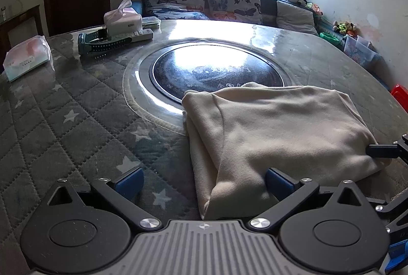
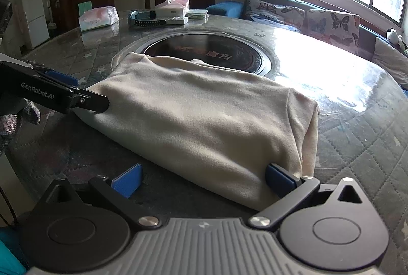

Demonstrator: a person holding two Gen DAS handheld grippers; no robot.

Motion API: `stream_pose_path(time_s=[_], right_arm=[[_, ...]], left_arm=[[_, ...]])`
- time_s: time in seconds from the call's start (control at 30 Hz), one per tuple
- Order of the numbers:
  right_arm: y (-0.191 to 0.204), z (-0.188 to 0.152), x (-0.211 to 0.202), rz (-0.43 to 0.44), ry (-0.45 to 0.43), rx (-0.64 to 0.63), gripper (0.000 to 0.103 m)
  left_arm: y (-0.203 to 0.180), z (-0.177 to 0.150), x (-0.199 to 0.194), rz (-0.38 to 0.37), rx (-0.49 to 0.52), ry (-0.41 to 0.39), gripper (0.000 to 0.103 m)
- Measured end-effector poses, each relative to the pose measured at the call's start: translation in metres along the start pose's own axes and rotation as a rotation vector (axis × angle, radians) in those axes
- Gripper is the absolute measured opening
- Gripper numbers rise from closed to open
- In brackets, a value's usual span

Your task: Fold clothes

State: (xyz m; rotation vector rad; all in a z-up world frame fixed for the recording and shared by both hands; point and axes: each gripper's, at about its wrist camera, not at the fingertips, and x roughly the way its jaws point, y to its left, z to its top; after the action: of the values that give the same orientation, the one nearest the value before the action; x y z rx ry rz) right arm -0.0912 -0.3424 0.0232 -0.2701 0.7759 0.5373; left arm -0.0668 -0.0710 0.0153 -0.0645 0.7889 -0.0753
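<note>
A cream garment (image 1: 280,132) lies folded into a thick rectangle on the quilted table, partly over the round black inset. It also shows in the right wrist view (image 2: 204,119). My left gripper (image 1: 202,182) is open at the garment's near left corner; its right pad touches the cloth and its left pad is over bare table. My right gripper (image 2: 202,180) is open at the near edge; its right pad touches the garment's near right corner. The left gripper's fingers (image 2: 97,103) show at the garment's left end in the right wrist view.
The round table (image 1: 63,122) has a glass-covered black centre (image 1: 216,71). At its far left are two tissue packs (image 1: 28,58) (image 1: 122,20), a remote (image 1: 142,34) and a teal tool (image 1: 102,41). A sofa with butterfly cushions (image 1: 229,4) stands behind, under a window.
</note>
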Motion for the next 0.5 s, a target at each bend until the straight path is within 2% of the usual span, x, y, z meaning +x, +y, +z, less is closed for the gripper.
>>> stream_pose_path(time_s=[0.3,0.5], right_arm=[[0.0022,0.0018,-0.0027,0.002,-0.015,-0.011,0.103],[0.0065,0.0057,-0.0060,0.017,-0.042,-0.010,0.103]], left_arm=[[0.0023,-0.0004,-0.0067,0.034,-0.007,-0.052,0.103],[-0.0013,-0.0008,-0.0092,0.037,0.015,-0.057,0.103]])
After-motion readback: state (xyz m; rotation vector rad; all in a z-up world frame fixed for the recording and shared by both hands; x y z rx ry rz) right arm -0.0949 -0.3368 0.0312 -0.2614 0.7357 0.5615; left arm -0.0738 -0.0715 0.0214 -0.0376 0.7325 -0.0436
